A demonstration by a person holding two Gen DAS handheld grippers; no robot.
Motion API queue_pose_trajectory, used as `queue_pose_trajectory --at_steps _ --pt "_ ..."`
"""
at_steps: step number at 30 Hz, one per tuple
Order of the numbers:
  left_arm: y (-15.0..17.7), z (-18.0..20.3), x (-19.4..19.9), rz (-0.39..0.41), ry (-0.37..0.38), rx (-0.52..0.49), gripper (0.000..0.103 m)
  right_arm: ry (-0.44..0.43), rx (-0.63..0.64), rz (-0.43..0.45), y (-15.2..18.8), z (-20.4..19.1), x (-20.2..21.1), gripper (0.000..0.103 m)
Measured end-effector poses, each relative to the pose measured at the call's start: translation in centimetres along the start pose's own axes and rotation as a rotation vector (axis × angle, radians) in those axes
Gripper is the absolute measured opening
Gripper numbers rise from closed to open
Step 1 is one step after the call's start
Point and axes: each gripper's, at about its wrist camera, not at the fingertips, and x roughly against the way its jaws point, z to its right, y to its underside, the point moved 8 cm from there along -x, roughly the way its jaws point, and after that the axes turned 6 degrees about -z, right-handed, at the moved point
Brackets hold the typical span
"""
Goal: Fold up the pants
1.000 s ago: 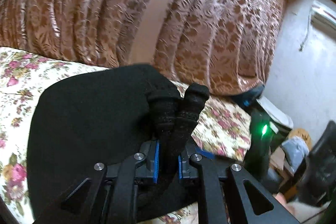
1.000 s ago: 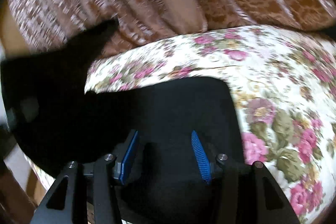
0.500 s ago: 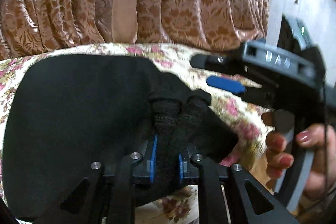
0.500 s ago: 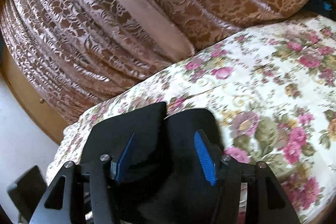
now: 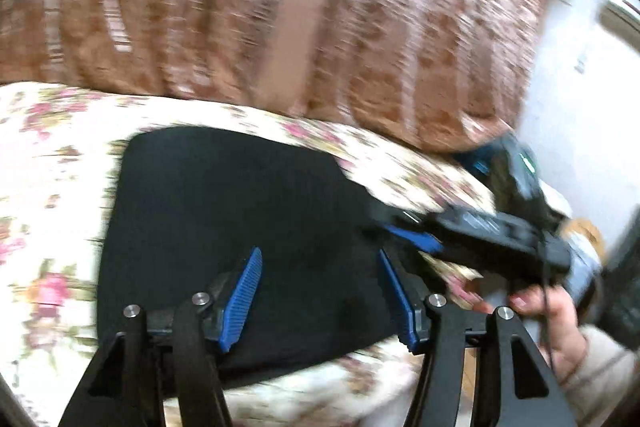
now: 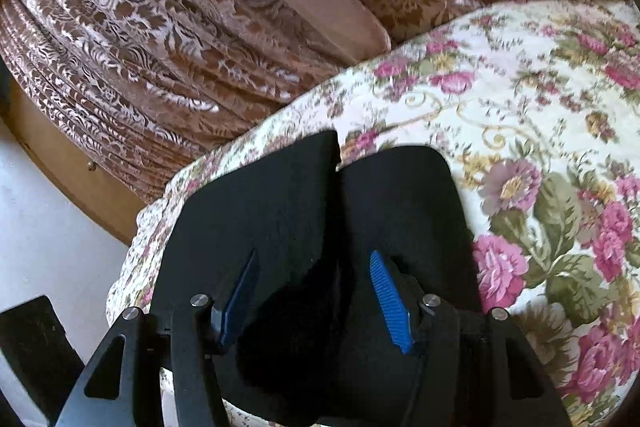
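Pants [image 5: 240, 227] folded flat, axis unclear in blur | left jaws just released | right jaws released

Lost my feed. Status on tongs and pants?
Left tongs just opened, empty. Right tongs open over the fold. Black pants folded on floral bedspread. Nothing in the way.

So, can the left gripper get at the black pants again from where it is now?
Probably yes. The left gripper has just opened and hangs directly over the folded black pants on the floral bedspread, with nothing between them.
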Motion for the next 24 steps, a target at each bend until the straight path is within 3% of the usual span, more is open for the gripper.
queue_pose_trajectory --at_steps 2,6,10,11,12,13,16,24 --pt "-0.9 -3.1 0.8 0.03 -0.068 0.057 0.062 -0.022 -0.006 -0.031 0.2 -0.1 -0.7 0.058" --pt "-1.2 -8.3 0.8 0.017 -0.179 0.163 0.063 -0.038 0.009 -0.07 0.1 -0.6 -2.0 0.058" --pt "0.6 -12.0 -0.2 -0.04 -0.136 0.304 0.074 -0.042 0.033 -0.093 0.3 -1.3 -3.3 0.06" --pt "1.1 -12.3 -0.4 -0.044 -0.124 0.319 0.076 -0.044 0.043 -0.097 0.4 -1.6 -3.6 0.06" --pt "1.5 -12.6 -0.6 -0.045 -0.11 0.33 0.077 -0.036 0.056 -0.101 0.5 -1.9 -3.9 0.054" --pt "2.0 -12.7 -1.0 -0.051 -0.104 0.336 0.078 -0.028 0.069 -0.102 0.6 -2.1 -4.0 0.037" --pt "2.9 -12.6 -1.1 -0.061 -0.09 0.363 0.077 -0.029 0.098 -0.119 0.9 -2.6 -4.6 0.018" --pt "0.9 -8.9 -0.7 -0.042 -0.099 0.274 0.075 -0.077 0.111 -0.029 -0.8 -4.1 -0.6 0.015"
